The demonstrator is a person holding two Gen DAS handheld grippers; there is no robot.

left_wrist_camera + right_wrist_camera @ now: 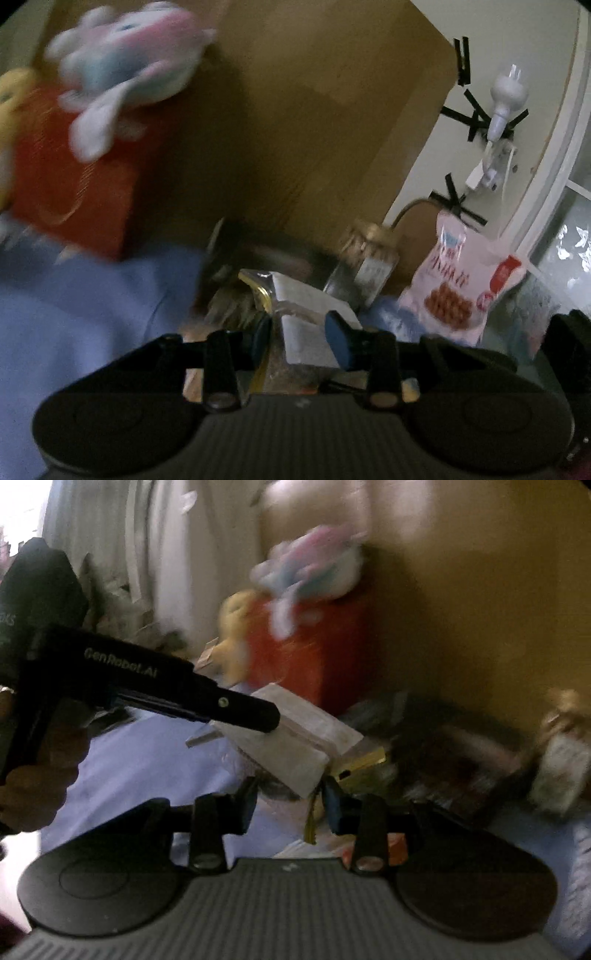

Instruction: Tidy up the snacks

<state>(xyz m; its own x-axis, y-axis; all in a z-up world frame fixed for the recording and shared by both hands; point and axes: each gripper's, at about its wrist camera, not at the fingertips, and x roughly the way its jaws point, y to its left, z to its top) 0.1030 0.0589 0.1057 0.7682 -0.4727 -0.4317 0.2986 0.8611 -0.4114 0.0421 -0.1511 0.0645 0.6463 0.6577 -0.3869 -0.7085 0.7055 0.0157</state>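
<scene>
Now, left wrist view: blurred, so go by the large shapes only.
Left claw (301,338): you have it pinching a white packet (310,317), which stands upright between the two pads.
Why held so: gripped near one end, the packet seems meant to be carried clear of the clutter rather than dragged through it.
Other snacks: a pink snack bag (454,291) leans at the back right, and a jar (369,254) stands just beside it.
Backdrop: a red box (74,184) with a plush toy (125,70) on top sits on the blue cloth (92,295), well apart from the snacks.
Right wrist view: the same packet hangs in the air from your left claw, tilted, its low corner dipping towards your right claw.
Right claw (290,805): spread, with nothing pressed between the pads; the corner is just at the gap.
Likely reason: you are placed to take or steady the free end. Whether it touches yet, I cannot tell.
</scene>
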